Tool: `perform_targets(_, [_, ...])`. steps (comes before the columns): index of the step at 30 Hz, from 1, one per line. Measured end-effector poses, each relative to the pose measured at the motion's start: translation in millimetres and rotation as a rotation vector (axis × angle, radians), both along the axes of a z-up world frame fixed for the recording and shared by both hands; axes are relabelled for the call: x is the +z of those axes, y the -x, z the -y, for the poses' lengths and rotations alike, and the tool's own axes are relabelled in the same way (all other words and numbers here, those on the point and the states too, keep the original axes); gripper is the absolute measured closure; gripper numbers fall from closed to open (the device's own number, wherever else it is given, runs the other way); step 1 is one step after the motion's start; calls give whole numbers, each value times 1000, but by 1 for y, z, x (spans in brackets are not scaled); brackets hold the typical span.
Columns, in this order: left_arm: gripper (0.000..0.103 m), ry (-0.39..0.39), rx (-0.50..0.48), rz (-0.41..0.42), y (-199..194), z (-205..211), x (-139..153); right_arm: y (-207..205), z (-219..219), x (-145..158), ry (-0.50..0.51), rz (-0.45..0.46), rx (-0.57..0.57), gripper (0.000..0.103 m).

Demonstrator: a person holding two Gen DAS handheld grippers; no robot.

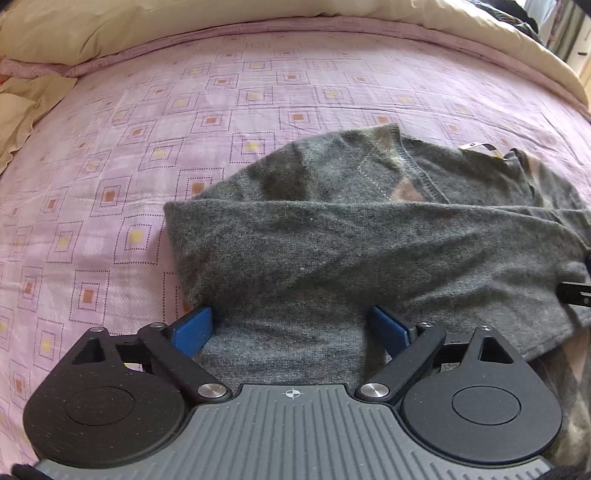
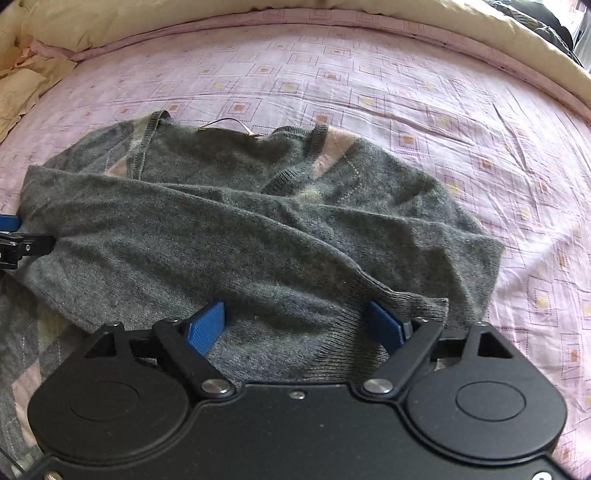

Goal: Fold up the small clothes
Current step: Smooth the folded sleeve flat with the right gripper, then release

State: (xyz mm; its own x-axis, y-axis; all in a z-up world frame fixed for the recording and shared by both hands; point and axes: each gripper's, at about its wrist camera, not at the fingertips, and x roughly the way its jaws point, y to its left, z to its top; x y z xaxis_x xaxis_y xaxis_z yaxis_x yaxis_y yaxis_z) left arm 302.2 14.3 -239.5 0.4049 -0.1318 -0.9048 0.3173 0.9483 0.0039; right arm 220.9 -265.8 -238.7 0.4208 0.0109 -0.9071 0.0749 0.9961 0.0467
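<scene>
One pink patterned bedsheet (image 1: 258, 92), cream duvet (image 1: 184, 22)

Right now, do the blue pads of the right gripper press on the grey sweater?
Cannot tell. In the right wrist view the right gripper stands open over the grey sweater; its pads straddle a ridge, without a plain squeeze or gap.

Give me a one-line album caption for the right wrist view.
Open blue fingers of the right gripper straddle a folded grey knitted sweater on a pink patterned bedsheet.
</scene>
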Motion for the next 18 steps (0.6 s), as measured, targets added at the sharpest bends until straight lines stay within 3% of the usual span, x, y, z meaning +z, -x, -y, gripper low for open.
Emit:
perform_targets(10, [9, 21, 7, 3, 42, -16, 27, 29, -9, 28, -34, 26, -36, 9])
perform_targets(18, [9, 40, 71, -68, 96, -48, 18, 78, -20, 25, -28, -23, -59, 9])
